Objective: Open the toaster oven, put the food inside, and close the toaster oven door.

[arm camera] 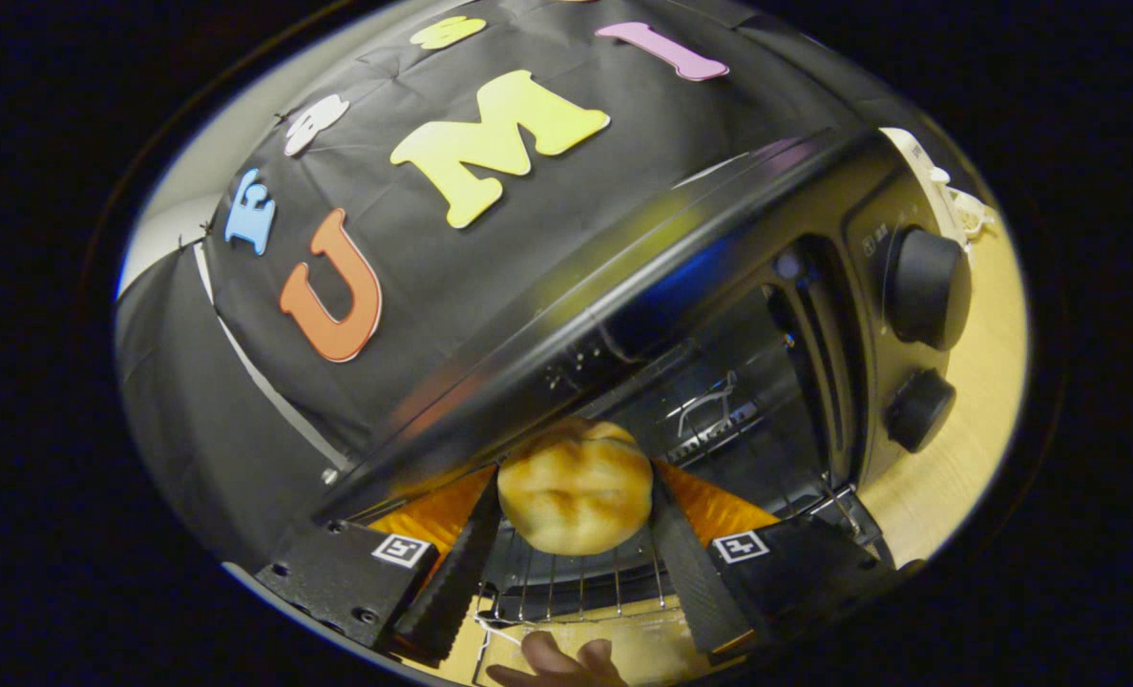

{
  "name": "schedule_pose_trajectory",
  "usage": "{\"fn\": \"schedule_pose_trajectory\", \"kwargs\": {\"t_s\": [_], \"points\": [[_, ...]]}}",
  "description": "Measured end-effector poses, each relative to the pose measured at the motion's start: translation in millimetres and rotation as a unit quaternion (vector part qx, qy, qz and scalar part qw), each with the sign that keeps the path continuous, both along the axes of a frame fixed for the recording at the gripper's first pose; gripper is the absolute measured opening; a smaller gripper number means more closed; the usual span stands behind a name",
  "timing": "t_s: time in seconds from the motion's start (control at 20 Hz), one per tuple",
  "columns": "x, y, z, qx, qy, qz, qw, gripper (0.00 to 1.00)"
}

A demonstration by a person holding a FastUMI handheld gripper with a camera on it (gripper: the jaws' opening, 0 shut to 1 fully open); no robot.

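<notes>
The bun (576, 489) was round, golden and brown-mottled, with no clear long axis. Both fingers (459, 563) clamped its sides, holding it over the wire rack (566, 582) at the open toaster oven (776, 315) mouth on the desk (967, 448).

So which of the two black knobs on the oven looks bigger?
The upper knob, the one nearer the toaster oven's top. The lower knob looks smaller. Gripper is shut on the bread roll.
</notes>
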State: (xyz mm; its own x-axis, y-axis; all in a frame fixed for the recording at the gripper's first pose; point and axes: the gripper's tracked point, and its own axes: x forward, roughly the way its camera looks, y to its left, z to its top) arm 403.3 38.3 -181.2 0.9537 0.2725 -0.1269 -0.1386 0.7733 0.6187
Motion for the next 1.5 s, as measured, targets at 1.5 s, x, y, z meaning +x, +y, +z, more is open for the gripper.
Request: {"fn": "schedule_pose_trajectory", "kwargs": {"t_s": [1.5], "points": [[-195.2, 17.1, -81.8, -0.203, 0.184, 0.041, 0.961, 1.00]]}}
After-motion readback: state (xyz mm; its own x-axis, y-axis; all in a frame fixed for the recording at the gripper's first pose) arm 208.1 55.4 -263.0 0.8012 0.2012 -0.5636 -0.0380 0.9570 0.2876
